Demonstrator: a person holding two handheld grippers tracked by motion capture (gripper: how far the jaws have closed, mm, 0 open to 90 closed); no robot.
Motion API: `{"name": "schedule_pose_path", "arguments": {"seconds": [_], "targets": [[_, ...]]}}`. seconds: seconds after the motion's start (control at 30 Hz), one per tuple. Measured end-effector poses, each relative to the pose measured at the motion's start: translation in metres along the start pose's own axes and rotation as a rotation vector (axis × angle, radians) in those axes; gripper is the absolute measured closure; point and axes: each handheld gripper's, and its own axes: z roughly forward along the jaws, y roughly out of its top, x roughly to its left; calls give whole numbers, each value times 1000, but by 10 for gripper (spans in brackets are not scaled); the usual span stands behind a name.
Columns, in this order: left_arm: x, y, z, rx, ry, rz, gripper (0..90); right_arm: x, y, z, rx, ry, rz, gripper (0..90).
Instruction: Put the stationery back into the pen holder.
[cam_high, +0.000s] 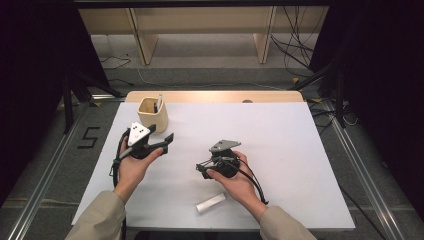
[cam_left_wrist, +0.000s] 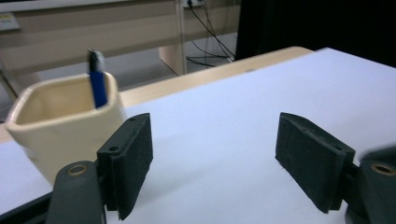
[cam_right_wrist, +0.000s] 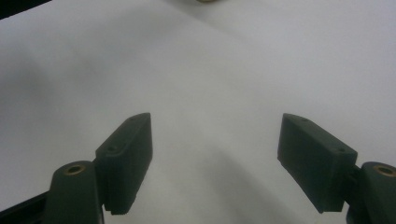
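White tabletop (cam_high: 300, 150) bears a white tube (cam_high: 210, 202) lying long-axis left-right just nearer the person than the right gripper (cam_high: 202, 167), jaws apart and empty, while the left gripper (cam_high: 162, 136), also empty-jawed, sits by the cup (cam_high: 152, 116).

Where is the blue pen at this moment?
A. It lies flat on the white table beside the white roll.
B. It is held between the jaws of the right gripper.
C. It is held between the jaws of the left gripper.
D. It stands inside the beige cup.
D: the blue pen leans upright inside the beige cup, while the left gripper has open jaws with nothing between them.
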Motion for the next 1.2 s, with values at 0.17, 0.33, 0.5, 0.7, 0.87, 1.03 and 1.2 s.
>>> {"name": "schedule_pose_path", "arguments": {"seconds": [0.17, 0.33, 0.5, 0.7, 0.87, 1.03, 1.2], "targets": [[-13, -15, -5, 45, -74, 14, 269, -3, -1, -3, 9, -2, 0, 264], [-23, -21, -12, 69, -125, 18, 266, -7, -4, -8, 14, -9, 6, 258], [-33, -26, -17, 80, -162, 25, 266, -13, -9, -13, 16, -17, 10, 258], [-47, -33, -20, 105, -207, 38, 267, -18, -13, -19, 20, -25, 17, 257], [-57, -36, -22, 129, -253, 59, 273, -20, -16, -23, 24, -28, 20, 256], [-72, -39, -23, 154, -292, 86, 278, -22, -18, -26, 23, -33, 21, 256], [-87, -42, -25, 172, -331, 106, 278, -23, -20, -28, 23, -35, 21, 254]]}}
